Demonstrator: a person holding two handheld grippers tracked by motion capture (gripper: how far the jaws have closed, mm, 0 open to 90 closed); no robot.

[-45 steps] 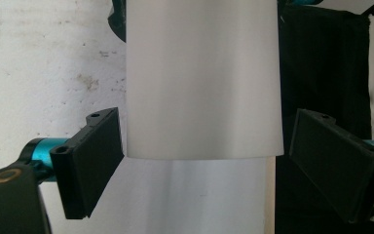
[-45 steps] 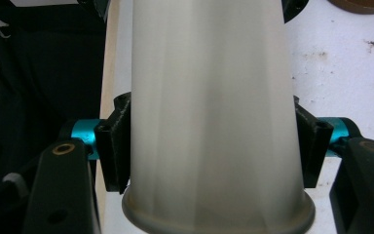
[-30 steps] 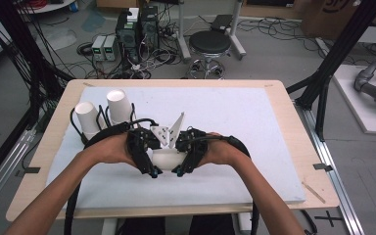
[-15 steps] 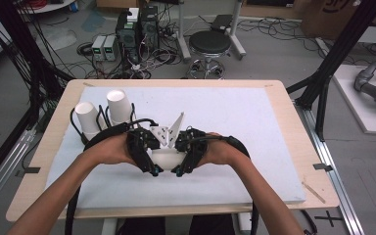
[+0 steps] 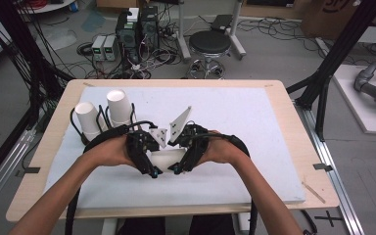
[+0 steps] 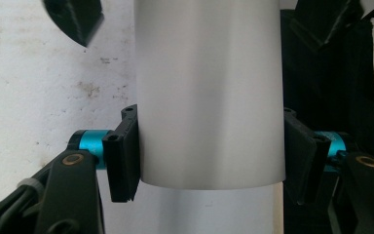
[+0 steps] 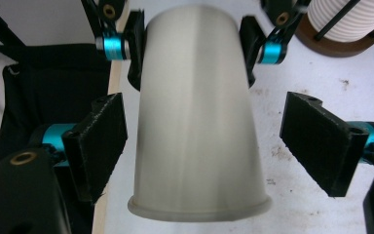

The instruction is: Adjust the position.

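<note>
Since the earlier frame the jaws of the right gripper (image 5: 176,169) have just been opening: in the right gripper view they now stand spread, each pad apart from the white cup (image 7: 197,146) that lies between them. The hands and the cup are at the same place as before.

In the high view, in the lower middle of the frame, the two hands meet over the desk (image 5: 254,147), and the cup (image 5: 169,157) lies on its side between the two grippers, near the person's edge. The left gripper (image 5: 152,172) pinches the cup near its narrow end; in the left gripper view its two pads press on both sides of the cup (image 6: 209,97).

Farther off, in the upper left part of the desk, two more white cups (image 5: 103,115) stand upside down just beside each other. Behind the desk, at the top of the frame, a round stool (image 5: 210,41) stands on the floor among cables.
</note>
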